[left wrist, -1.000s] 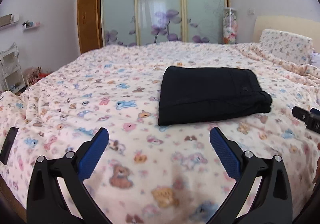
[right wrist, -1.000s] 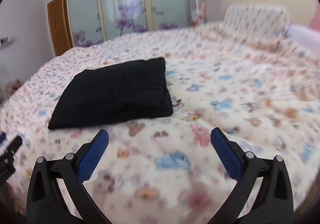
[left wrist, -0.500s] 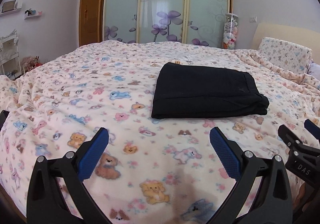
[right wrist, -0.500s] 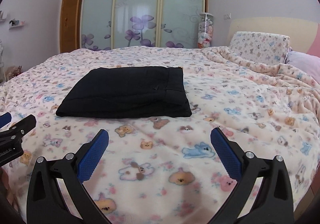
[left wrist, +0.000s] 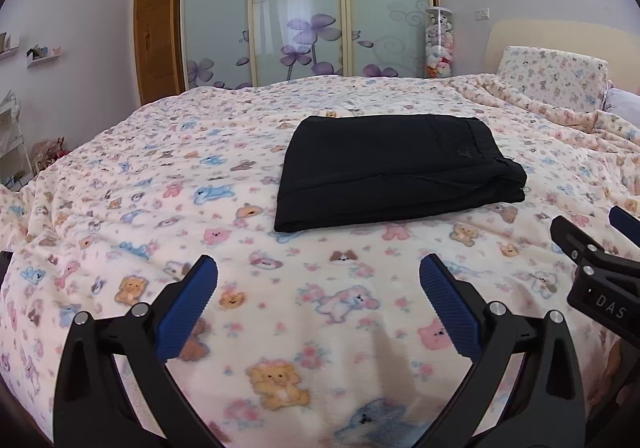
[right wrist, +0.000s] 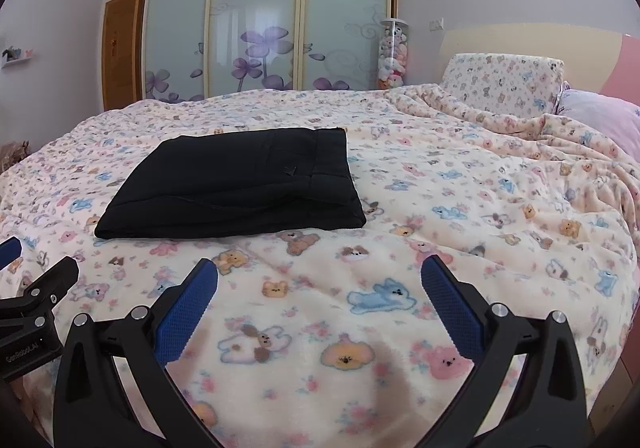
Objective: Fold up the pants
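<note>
Black pants (left wrist: 396, 167) (right wrist: 236, 187) lie folded into a flat rectangle on the bear-print blanket (left wrist: 160, 207) (right wrist: 480, 207), waistband end toward the right. My left gripper (left wrist: 318, 304) hovers open over the blanket, well short of the pants, nothing between its blue pads. My right gripper (right wrist: 320, 304) is open too, equally near the bed's front and apart from the pants. Each gripper's black body shows at the edge of the other's view: the right one (left wrist: 600, 280) and the left one (right wrist: 28, 312).
A matching pillow (right wrist: 504, 83) and a lilac pillow (right wrist: 600, 115) lie at the headboard on the right, with bunched blanket folds (right wrist: 540, 135) before them. Sliding wardrobe doors (left wrist: 304, 15), a jar of plush toys (left wrist: 440, 43) and a wooden door (left wrist: 154, 47) stand behind the bed.
Both grippers have pulled back and levelled out, so the pants look farther away and more centred. The pants have not moved. Both stay open.
</note>
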`<state>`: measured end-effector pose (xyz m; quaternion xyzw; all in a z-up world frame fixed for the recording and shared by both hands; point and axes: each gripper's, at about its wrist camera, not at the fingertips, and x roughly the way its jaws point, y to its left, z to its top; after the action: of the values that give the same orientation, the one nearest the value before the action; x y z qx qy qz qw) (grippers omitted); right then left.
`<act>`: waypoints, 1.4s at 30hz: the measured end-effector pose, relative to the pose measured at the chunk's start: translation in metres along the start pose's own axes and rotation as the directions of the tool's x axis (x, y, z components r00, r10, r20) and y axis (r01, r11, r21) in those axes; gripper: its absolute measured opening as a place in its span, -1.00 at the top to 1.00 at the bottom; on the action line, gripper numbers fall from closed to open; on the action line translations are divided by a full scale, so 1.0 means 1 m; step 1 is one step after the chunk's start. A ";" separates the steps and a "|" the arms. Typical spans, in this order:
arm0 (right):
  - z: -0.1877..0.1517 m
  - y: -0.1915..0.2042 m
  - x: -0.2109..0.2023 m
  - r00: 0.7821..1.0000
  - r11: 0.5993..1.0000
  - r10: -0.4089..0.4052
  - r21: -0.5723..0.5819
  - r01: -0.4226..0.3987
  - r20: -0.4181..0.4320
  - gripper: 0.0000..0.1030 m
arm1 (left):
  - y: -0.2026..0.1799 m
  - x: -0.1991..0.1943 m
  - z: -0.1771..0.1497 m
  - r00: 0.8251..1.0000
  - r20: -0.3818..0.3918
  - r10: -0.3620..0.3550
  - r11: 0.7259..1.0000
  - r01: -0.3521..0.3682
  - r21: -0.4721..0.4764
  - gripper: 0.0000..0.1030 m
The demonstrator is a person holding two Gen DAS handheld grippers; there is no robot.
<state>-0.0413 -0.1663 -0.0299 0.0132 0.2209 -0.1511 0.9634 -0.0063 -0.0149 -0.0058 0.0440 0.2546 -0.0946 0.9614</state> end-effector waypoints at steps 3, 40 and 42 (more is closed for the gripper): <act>0.000 0.000 0.000 1.000 1.000 0.002 -0.002 -0.002 0.001 -0.97 | 0.001 0.000 0.000 1.000 -0.002 -0.009 1.000 0.009 -0.011 -0.97; -0.004 0.005 0.008 0.999 1.000 0.017 -0.021 -0.017 -0.027 -0.97 | -0.005 0.000 0.000 1.000 -0.024 -0.011 1.000 0.011 -0.013 -0.96; -0.004 0.005 0.008 0.999 1.000 0.019 -0.022 -0.019 -0.028 -0.97 | -0.005 0.000 -0.001 1.000 -0.020 -0.005 1.000 0.005 -0.011 -0.96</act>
<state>-0.0343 -0.1636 -0.0368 0.0064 0.2360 -0.1392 0.9617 -0.0077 -0.0196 -0.0065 0.0391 0.2647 -0.0952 0.9588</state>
